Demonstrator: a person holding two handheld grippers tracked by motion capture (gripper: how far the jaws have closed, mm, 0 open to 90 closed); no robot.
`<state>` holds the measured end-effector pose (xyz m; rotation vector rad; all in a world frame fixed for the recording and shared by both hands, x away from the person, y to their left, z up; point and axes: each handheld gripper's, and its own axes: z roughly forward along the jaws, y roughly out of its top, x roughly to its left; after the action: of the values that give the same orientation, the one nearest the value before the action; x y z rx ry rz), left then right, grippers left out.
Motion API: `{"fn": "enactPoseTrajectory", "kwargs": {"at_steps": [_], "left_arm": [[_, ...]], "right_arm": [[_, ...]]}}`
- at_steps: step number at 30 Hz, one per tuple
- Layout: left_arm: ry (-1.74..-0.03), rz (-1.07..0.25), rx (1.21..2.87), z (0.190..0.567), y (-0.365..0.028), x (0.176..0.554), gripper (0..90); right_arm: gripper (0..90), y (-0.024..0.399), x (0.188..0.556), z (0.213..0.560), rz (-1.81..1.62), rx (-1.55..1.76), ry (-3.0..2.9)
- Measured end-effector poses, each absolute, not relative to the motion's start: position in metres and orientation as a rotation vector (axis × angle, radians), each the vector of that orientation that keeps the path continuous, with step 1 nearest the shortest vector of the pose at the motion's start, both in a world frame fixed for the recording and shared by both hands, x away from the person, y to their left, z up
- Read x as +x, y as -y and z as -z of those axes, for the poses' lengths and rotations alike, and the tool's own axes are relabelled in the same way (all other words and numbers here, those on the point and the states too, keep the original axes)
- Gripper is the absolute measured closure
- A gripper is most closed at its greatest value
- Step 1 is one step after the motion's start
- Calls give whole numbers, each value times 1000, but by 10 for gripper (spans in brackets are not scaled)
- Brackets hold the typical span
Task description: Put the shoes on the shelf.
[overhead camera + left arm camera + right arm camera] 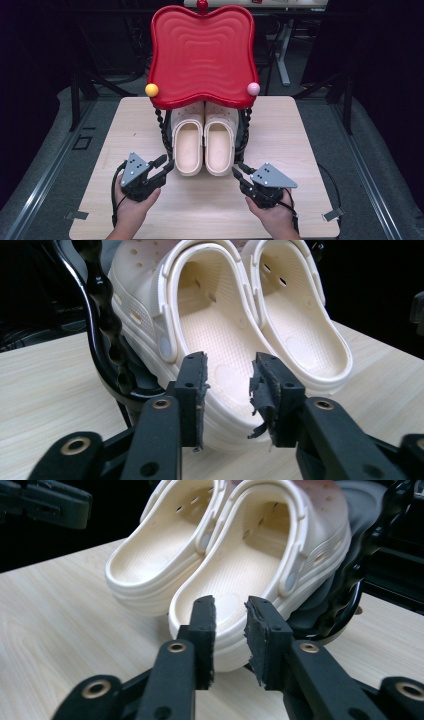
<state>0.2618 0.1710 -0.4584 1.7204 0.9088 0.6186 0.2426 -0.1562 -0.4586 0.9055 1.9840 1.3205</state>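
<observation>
From above, in the high view, a pale wooden desk [125, 125] carries one black stand with beaded legs [161, 127] that bears one red wavy-edged tray [200, 55]. The tray overhangs the toes of two cream clogs, so only their heels and open insides show. Three balls sit on the tray's rim: one yellow ball [151, 90], one pink ball [253, 89] and one red ball [202, 4] at the back. The left clog [188, 145] and the right clog [219, 145] stand side by side, touching, between the stand's legs, heels toward the person. The left gripper [165, 164] points at the left clog's heel, the right gripper [239, 170] at the right clog's heel; each is held in one hand.

Seen from the left gripper view, the left gripper [229, 390] has its jaws partly open, holding nothing, with the left clog's [220, 330] heel rim just beyond them. A beaded leg stands close at the clog's outer side. The clog is cream, with a dimpled footbed, vent holes and a strap folded forward.

Along the right gripper view, the right gripper [230, 630] is likewise partly open and holding nothing, the right clog's [260, 565] heel just past its jaws; a black leg curves beside it.
</observation>
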Motion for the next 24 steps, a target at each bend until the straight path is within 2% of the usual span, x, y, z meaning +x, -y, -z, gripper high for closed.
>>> {"fn": "enactPoseTrajectory", "kwargs": {"at_steps": [9, 17, 24], "left_arm": [[-925, -597, 1765, 478, -173, 252, 767], [-936, -557, 1796, 497, -171, 253, 893], [-943, -530, 1829, 507, -165, 257, 900]], "right_arm": [[792, 151, 236, 476, -1287, 895, -2046], [897, 144, 241, 495, -1251, 929, -2097], [900, 139, 247, 508, -1244, 946, -2144]]}}
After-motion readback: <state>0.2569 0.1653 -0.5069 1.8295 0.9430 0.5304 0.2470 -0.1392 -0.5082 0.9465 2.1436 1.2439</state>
